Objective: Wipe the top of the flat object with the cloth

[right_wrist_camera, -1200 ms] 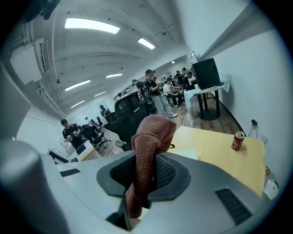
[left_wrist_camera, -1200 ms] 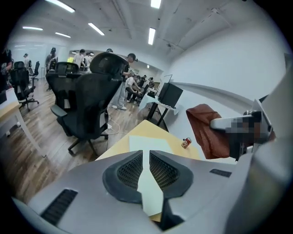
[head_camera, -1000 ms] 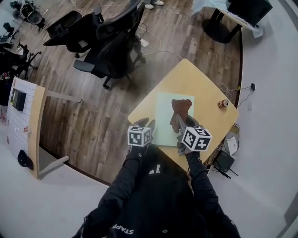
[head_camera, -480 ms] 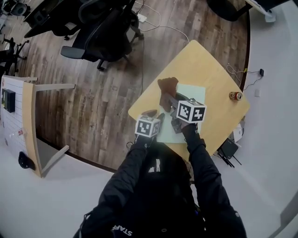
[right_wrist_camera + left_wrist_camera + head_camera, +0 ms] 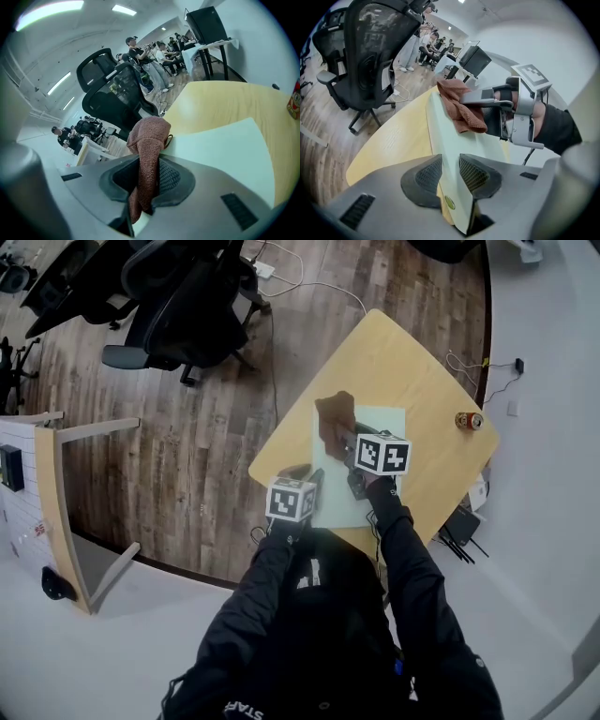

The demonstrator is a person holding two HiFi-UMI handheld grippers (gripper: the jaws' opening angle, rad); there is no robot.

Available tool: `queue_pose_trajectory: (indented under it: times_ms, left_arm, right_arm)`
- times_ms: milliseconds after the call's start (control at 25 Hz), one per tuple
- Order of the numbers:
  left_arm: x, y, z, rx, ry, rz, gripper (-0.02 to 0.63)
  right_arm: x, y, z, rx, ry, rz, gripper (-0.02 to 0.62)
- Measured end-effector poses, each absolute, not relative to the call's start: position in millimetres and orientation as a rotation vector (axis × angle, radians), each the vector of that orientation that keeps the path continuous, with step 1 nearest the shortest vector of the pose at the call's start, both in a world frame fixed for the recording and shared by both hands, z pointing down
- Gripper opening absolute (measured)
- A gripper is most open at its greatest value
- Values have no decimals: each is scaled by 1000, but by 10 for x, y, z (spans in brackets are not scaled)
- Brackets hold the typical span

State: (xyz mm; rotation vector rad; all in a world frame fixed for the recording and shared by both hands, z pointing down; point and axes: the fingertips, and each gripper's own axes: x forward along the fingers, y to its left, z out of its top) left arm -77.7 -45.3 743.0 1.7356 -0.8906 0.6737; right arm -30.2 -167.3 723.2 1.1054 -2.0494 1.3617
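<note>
While cloth (image 5: 150,133) sits clamped in right hand-held gripper (image 5: 144,177), flat object (image 5: 457,136) may slide.
Left hand-held gripper (image 5: 451,174), jaws apart though just narrowing, straddles its near edge unclamped.

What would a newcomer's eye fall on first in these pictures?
First, the brown cloth, clamped in the jaws of the right gripper and resting at the far left corner of the pale green sheet. That sheet lies on a yellow table, which stands out against the dark wood floor. Black chairs stand beyond the table, at the upper left of the head view.
</note>
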Motion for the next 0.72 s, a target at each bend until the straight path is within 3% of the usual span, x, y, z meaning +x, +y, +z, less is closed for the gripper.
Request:
queue_pose_trajectory:
  times_ms: [720]
  left_arm:
    - [-729,-449,7424,1724,-916,732,133]
  right_arm:
    - [1022,-1697,7258,1305,-1937,1279,95]
